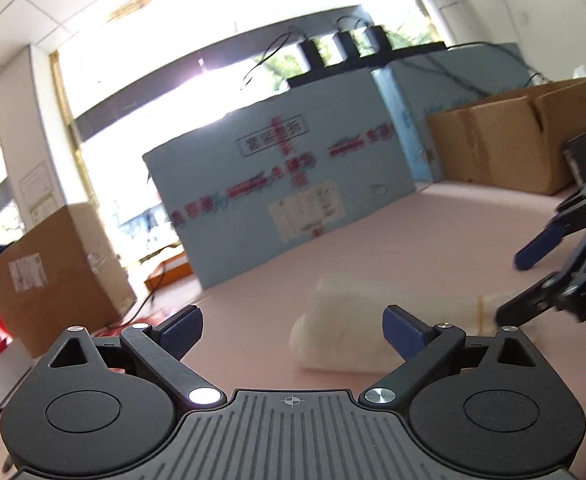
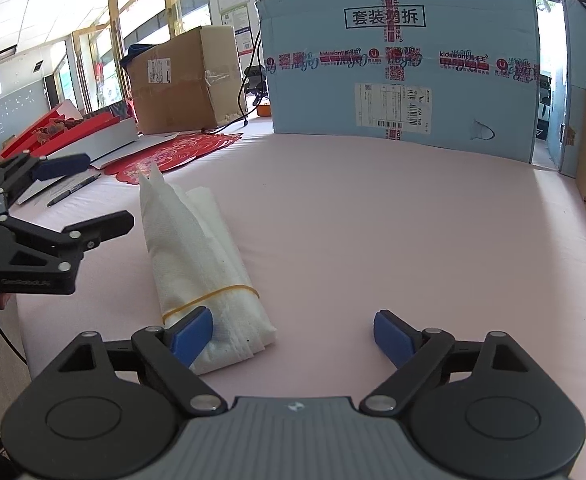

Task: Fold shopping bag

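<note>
- Broadly, the pink table (image 2: 393, 216) carries everything; a blue box (image 2: 401, 60) stands along its far edge, brown boxes sit to either side of that, and a red paper cutting (image 2: 173, 156) lies at the far left with a pen (image 2: 73, 191) near it.
- Then the bag (image 2: 197, 252): white, already gathered into a long narrow bundle lying flat on the table, one end close under the right gripper, the other end running away with loose points sticking up; whether it is a finished fold or a bundle waiting to be opened, this moment cannot settle.
- By its look the bag is thin, soft and light; it should crumple rather than resist, slide easily on the smooth table, and spring open wherever nothing binds it; the free far end looks floppy, so I would judge the banded near end the firmest place to pinch, gripping through all layers at once.
- Next the left gripper (image 1: 293, 332): fingers spread wide, holding nothing, hovering beside the bundle's far half; its view is blurred.
- Likewise the right gripper (image 2: 293, 334): fingers spread wide and empty; its left finger (image 2: 193, 334) hangs over the bag's near corner, though contact cannot be told.
- Smallest, a yellow rubber band (image 2: 213, 298) circles the bundle near its close end; it could snag a finger.
</note>
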Available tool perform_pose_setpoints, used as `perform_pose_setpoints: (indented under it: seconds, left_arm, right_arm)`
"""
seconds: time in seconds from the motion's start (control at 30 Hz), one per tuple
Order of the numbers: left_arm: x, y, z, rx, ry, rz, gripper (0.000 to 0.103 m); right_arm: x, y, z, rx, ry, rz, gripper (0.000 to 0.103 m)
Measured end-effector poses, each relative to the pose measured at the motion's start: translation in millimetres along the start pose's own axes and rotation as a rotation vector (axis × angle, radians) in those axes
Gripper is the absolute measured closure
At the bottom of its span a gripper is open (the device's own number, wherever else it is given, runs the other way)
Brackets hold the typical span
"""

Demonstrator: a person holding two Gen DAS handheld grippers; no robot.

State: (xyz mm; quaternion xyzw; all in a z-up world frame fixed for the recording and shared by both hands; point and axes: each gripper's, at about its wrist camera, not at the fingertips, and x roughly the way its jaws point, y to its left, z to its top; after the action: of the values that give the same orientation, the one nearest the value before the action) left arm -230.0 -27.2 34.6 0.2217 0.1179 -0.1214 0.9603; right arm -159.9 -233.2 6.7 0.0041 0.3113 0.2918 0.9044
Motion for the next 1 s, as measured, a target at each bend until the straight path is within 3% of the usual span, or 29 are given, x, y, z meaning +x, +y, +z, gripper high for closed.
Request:
perform_pose_setpoints:
  seconds: [0.1,0.17,0.27,0.37,0.47,0.57,0.7,0.87,1.0]
  left_arm:
    - [8.9,-26.7,4.5,0.109,0.015,-0.109,0.005]
    - [21.5,-43.8,4.3,0.199,0.052,-0.118,0.005]
    - [37.6,-57.5,6.5,0.254,0.104,-0.06,0.003]
    - [51.1,-70.2,10.9,0.359,0.124,0.051,0.002]
    - [68.9,-58.5,15.0,0.327,0.129,0.023,0.002]
    - [89.2,-27.3,17.8,0.163,0.155,-0.055,0.002]
    - [111.2,-0.9,4.9,0.056,0.218,-0.095,0.001]
    - [76.2,13.5,-11.8,-0.05,0.192,-0.118,0.001]
    - [59.4,3.4,-15.8,-0.024,0.164,-0.099,0.002]
  right_arm:
    - [-4.7,-8.4,4.9,0.048,-0.003,0.026,0.017]
    - [-3.1,-6.9,4.8,0.022,0.004,0.012,0.017]
    - [-0.3,-4.3,4.4,-0.02,0.016,-0.01,0.017]
    - [1.4,-1.4,3.2,-0.061,0.023,-0.023,0.016]
    - [-1.4,-3.0,-1.8,-0.066,0.007,-0.011,0.017]
    - [-3.2,-3.3,-3.4,-0.076,0.003,0.001,0.017]
    - [-4.8,-3.0,-4.7,-0.088,0.002,0.009,0.018]
    - [-4.7,-3.0,-3.5,-0.087,0.003,0.009,0.018]
    - [-8.3,-6.7,-2.2,-0.076,-0.013,0.063,0.019]
